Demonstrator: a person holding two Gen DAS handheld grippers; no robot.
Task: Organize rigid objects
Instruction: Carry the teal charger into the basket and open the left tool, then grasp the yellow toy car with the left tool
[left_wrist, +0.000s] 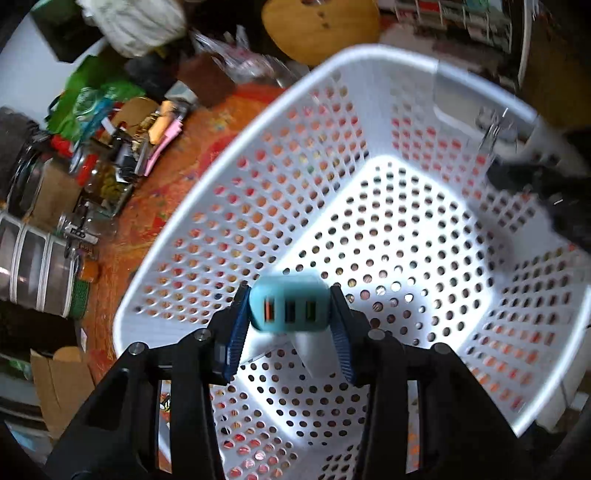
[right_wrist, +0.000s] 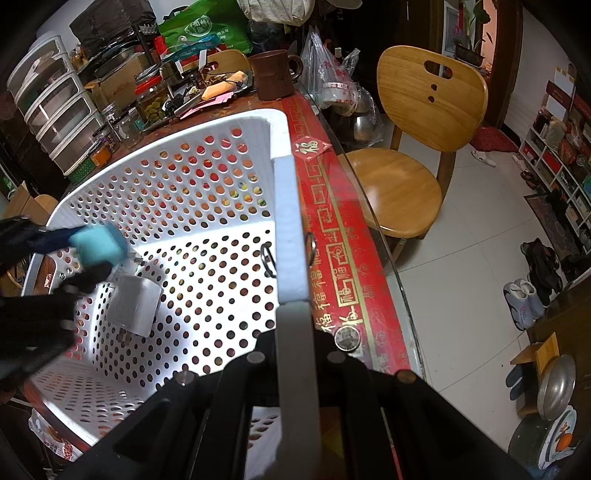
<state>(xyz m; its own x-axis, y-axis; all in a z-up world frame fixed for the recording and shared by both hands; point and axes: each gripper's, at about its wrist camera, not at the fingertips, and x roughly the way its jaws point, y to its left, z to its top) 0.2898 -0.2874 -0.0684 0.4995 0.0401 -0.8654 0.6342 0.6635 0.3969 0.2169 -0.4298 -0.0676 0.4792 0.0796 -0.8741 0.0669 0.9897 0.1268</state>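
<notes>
A teal USB charger (left_wrist: 289, 303) with three ports sits between the blue pads (left_wrist: 239, 325) of my left gripper (left_wrist: 290, 308), which is shut on it above the floor of a white perforated basket (left_wrist: 229, 206). The right wrist view shows the same charger (right_wrist: 98, 245) blurred, at the basket's (right_wrist: 207, 173) left side. A pale grey plug block (right_wrist: 135, 310) lies on the basket floor just below it. My right gripper (right_wrist: 297, 356) is shut on the basket's grey rim (right_wrist: 293, 332) at its near right edge. A metal key ring (right_wrist: 267, 260) lies inside by that rim.
The basket stands on a red patterned table (right_wrist: 332, 229) under glass. A coin (right_wrist: 347, 339) lies on the table beside the rim. Jars, boxes, a brown mug (right_wrist: 273, 75) and clutter crowd the table's far end. A wooden chair (right_wrist: 417, 147) stands to the right.
</notes>
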